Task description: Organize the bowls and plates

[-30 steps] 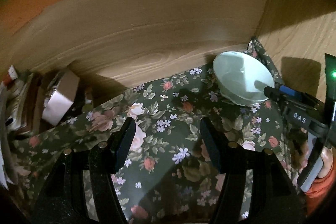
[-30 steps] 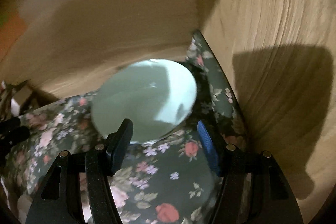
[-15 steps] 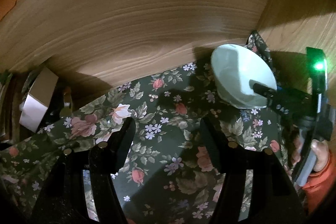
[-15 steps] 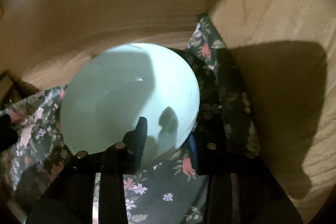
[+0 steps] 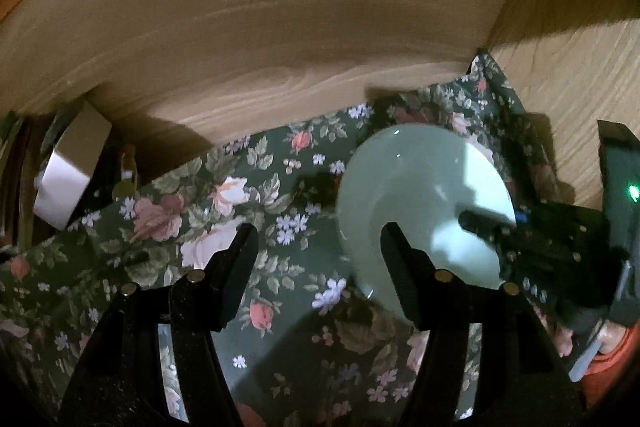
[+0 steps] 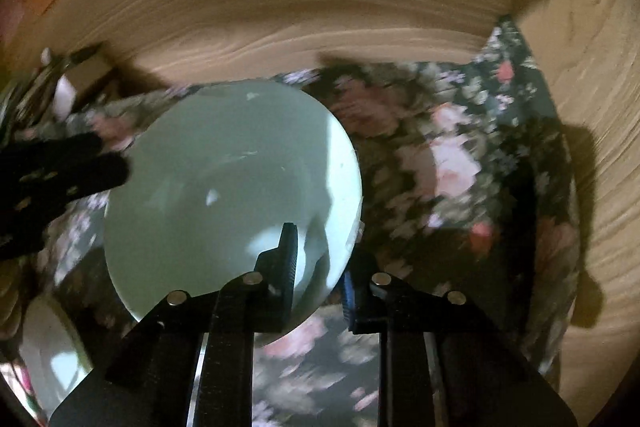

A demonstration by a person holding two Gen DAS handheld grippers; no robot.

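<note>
A pale green bowl (image 6: pixel 232 187) is held by its near rim in my right gripper (image 6: pixel 320 267), one finger inside the bowl and one outside. The bowl hangs tilted over the floral cloth (image 6: pixel 460 155). In the left wrist view the same bowl (image 5: pixel 416 195) is at right, with the right gripper (image 5: pixel 500 231) clamped on its right rim. My left gripper (image 5: pixel 320 255) is open and empty over the cloth (image 5: pixel 200 211), its right finger in front of the bowl's left edge. The left gripper's dark tip (image 6: pixel 64 167) shows at left in the right wrist view.
Wooden walls (image 5: pixel 280 47) close the back and right of the shelf. A small cardboard box (image 5: pixel 68 163) and clutter sit at the far left. Another pale dish (image 6: pixel 52 347) lies at the lower left of the right wrist view.
My right gripper closed on the bowl's rim and has carried it leftward, away from the back right corner, toward my left gripper. The left gripper stayed open.
</note>
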